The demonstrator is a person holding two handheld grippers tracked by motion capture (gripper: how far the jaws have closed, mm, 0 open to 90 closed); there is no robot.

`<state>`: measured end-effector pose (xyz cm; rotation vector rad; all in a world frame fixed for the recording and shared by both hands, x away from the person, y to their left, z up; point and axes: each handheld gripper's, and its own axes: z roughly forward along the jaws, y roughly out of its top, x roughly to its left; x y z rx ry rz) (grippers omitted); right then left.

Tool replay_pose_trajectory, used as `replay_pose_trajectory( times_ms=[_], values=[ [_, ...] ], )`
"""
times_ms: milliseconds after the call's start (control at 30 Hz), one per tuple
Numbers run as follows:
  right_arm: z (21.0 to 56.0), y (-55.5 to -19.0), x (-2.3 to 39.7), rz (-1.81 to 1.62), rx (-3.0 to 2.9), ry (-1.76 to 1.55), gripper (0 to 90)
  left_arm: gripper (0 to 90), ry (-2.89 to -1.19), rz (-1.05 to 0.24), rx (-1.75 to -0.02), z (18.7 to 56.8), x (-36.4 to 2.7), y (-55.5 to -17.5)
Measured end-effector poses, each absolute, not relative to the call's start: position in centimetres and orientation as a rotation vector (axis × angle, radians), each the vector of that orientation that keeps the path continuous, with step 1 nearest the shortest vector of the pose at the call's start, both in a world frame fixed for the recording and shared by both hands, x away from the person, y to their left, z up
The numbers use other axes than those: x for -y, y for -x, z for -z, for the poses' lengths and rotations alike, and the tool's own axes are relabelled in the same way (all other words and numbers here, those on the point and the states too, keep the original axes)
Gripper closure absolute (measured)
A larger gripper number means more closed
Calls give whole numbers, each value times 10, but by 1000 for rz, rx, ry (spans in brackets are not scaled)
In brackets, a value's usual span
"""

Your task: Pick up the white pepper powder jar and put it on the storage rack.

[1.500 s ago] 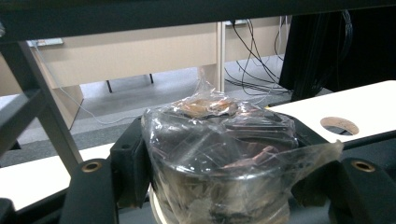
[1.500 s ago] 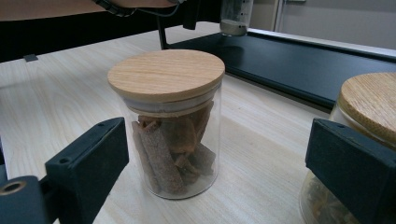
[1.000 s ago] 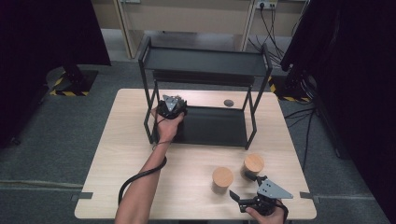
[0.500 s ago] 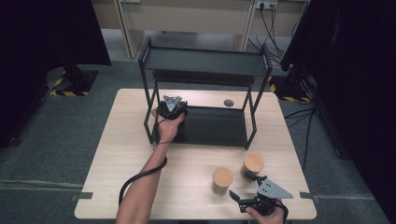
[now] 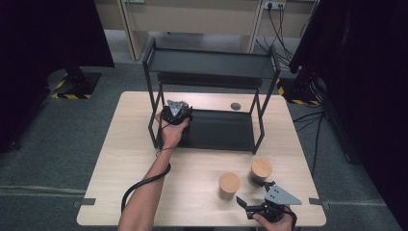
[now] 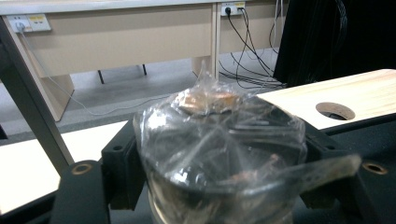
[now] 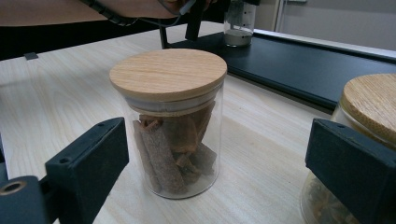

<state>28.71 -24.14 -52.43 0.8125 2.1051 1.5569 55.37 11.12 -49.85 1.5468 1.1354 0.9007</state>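
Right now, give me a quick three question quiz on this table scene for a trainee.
1. True or false: the right gripper is clamped on a jar.
2. How many wooden-lidded jars stand on the table outside the black shelf rack?
3. What sits between the left gripper jaws: A, a plastic-wrapped jar; B, a spoon?

Key: 1 false, it is open; 2 two; 3 A.

Plastic-wrapped jar [image 6: 219, 154] between just-opening jaws, above black shelf [image 6: 373, 126].

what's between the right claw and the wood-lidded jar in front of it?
Nothing: bare tabletop separates the open right claw from the jar, as the right gripper view shows.
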Motion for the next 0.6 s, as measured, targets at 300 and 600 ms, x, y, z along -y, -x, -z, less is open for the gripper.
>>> replay_pose_trajectory(
  times_ms=[300,600],
  values=[
    [524,-287,241,-1556,-2106,-811,61,236,-1544,-906,-1135,498,-109,-551],
    [524,-287,241,-1554,-2108,-810,62,198,-1537,-917,-1139,491,-111,-548]
  ],
)
